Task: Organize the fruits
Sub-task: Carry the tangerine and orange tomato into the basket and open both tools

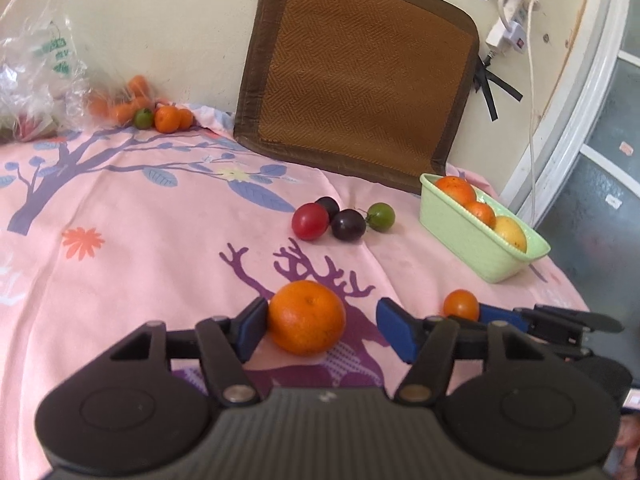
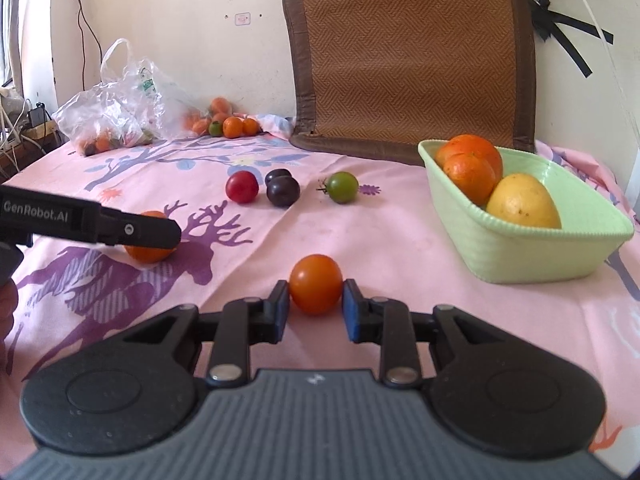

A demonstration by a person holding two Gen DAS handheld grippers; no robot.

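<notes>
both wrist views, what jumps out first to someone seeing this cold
Each gripper has a fruit between its fingers on the pink cloth: the left gripper stands open around a large orange, the right gripper brackets a small orange tomato. To the right sits a pale green basket already holding oranges and a yellow fruit.

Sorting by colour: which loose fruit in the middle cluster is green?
The green tomato, standing apart at the cluster's right end, nearest the basket; the others are red or dark purple.

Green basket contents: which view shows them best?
The right wrist view: the green basket sits close, its three fruits clearly visible. The left wrist view shows it smaller, at the edge.
</notes>
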